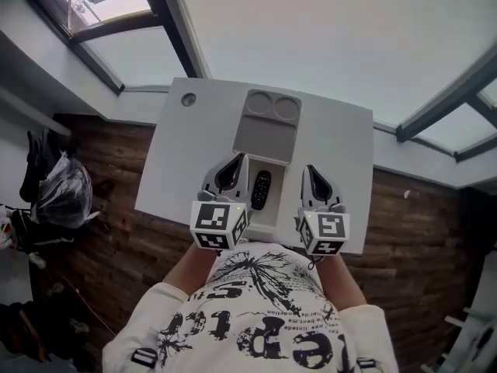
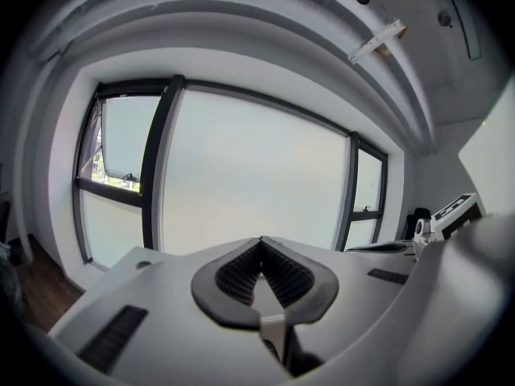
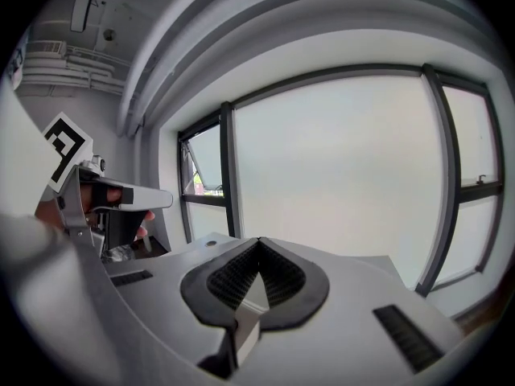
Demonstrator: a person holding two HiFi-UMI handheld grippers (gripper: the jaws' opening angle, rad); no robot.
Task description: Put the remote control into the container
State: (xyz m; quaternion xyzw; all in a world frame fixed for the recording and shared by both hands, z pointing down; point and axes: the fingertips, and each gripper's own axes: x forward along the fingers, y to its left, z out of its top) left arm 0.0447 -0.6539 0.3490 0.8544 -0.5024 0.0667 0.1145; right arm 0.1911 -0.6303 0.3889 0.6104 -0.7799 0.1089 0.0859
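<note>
In the head view, a black remote control (image 1: 261, 189) lies in a pale recess at the near end of a grey container (image 1: 265, 135) on the white table (image 1: 334, 138). The container's far end has two round cups. My left gripper (image 1: 231, 164) hovers just left of the remote, jaws shut with nothing between them. On the remote's right my right gripper (image 1: 311, 169) is also shut and empty. Neither gripper view shows the remote or the container. The left gripper (image 2: 261, 240) and the right gripper (image 3: 258, 240) both point at the windows with pads pressed together.
A round cable hole (image 1: 189, 99) sits at the table's far left corner. Large windows (image 1: 326, 29) stand beyond the table. Wooden floor (image 1: 116, 231) lies on both sides, with a dark bag (image 1: 64, 189) and clutter at the left.
</note>
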